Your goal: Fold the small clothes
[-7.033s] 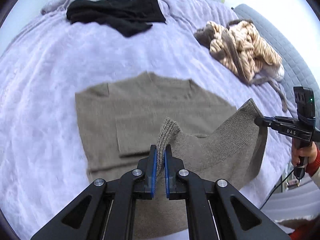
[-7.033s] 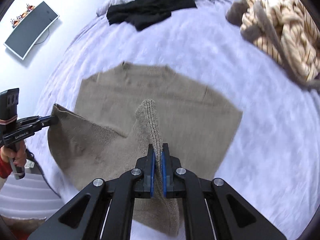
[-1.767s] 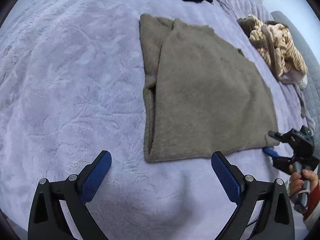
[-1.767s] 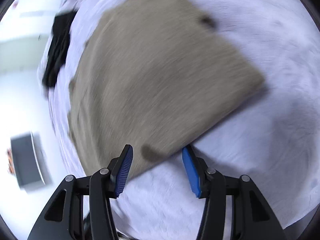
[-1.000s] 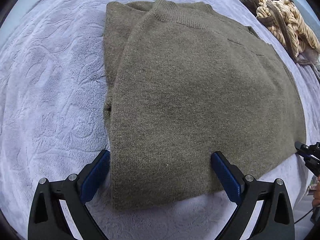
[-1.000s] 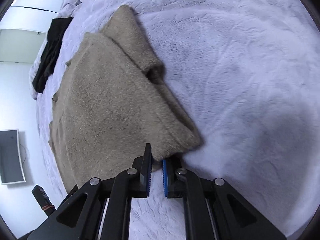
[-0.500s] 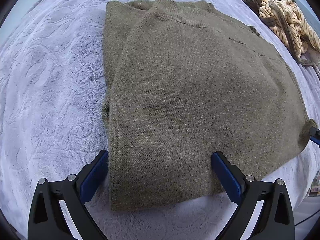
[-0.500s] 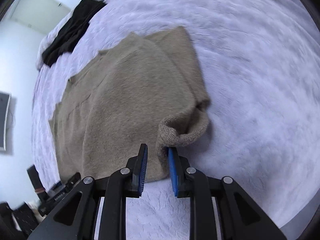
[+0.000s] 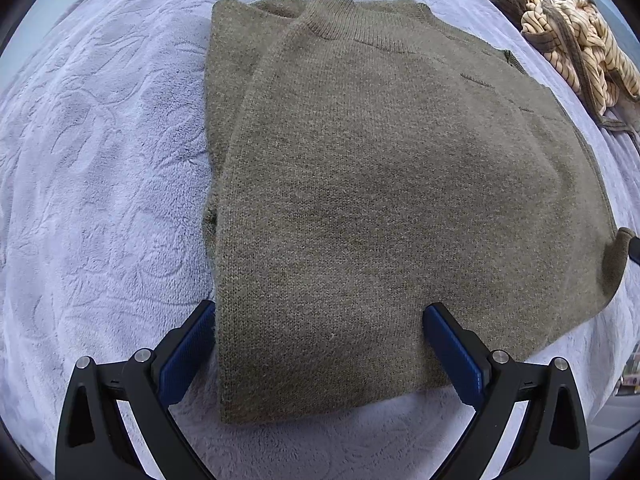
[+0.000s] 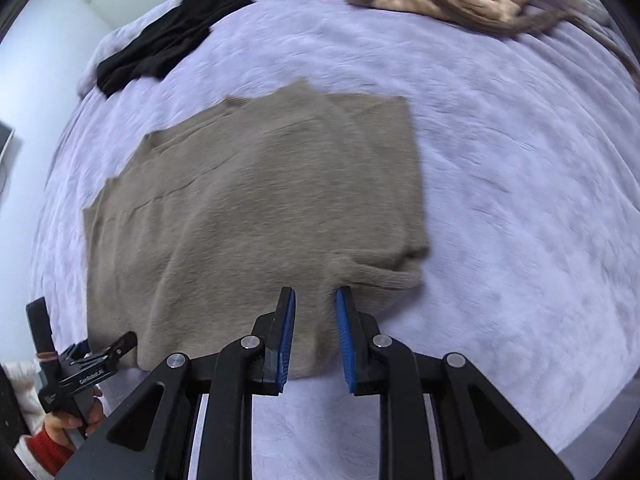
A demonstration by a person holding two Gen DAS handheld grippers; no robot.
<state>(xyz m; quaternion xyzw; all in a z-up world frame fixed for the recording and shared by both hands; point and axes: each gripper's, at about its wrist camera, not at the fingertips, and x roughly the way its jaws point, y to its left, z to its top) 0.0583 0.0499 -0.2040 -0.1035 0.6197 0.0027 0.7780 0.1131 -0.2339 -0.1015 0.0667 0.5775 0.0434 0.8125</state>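
The olive-brown knit sweater [image 9: 380, 184] lies folded on the lavender plush blanket [image 9: 100, 168] of the bed, its ribbed collar at the far end and a narrower under-layer showing along its left edge in the left wrist view; the left hand-held gripper [image 9: 320, 344] stands wide open low over the sweater's near edge, its 2 blue pads set on either side of the near left part of the fabric without pinching it, the left pad just at the folded edge, the right pad over the knit itself; the right hand-held gripper [image 10: 315, 336] has its jaws a little apart, having just been opening, and hangs above the near right part of the sweater [image 10: 256, 216], with the knit seen in the gap but the pads not pressing on it; a rolled lump of ribbed cuff or hem sits at that near right corner, just beyond the right pad; a black garment [image 10: 168, 48] lies at the far side of the bed, well apart from the sweater; a cream-and-brown striped heap of clothing [image 9: 576, 36] lies far right; in the right wrist view a hand [image 10: 76, 412] with a red cuff holds the left tool's handle
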